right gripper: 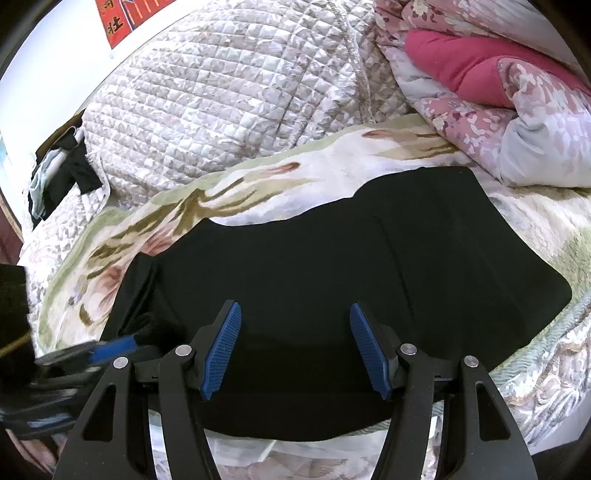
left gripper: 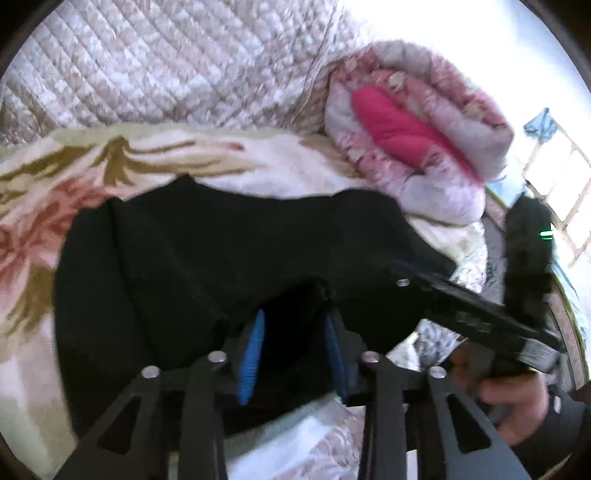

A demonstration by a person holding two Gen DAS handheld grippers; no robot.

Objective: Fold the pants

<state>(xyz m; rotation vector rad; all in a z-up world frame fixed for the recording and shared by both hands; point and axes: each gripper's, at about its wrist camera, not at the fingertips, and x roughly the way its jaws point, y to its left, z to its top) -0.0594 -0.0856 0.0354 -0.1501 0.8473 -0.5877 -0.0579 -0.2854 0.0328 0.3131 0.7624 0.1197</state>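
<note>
Pants (right gripper: 332, 258) = plain black, no pattern; they lie on a cream blanket (right gripper: 258, 184) w/ olive-green leaf sprays, pink-red blooms & a pale green border. Quilt (right gripper: 221, 85) behind = whitish-grey w/ beige floral print, stitched in small diamond squares; rolled duvet (right gripper: 517, 122) = pink w/ white & maroon blossoms, pale lilac-white lining, solid hot-pink layer inside. Both grippers, left (left gripper: 295, 339) & right (right gripper: 295, 343), = black frames w/ ribbed blue pads (right gripper: 221, 350) & silver rivets; red poster (right gripper: 118, 18) w/ dark characters on white wall, black & light blue clothes pile (right gripper: 59, 166) at far left.
</note>
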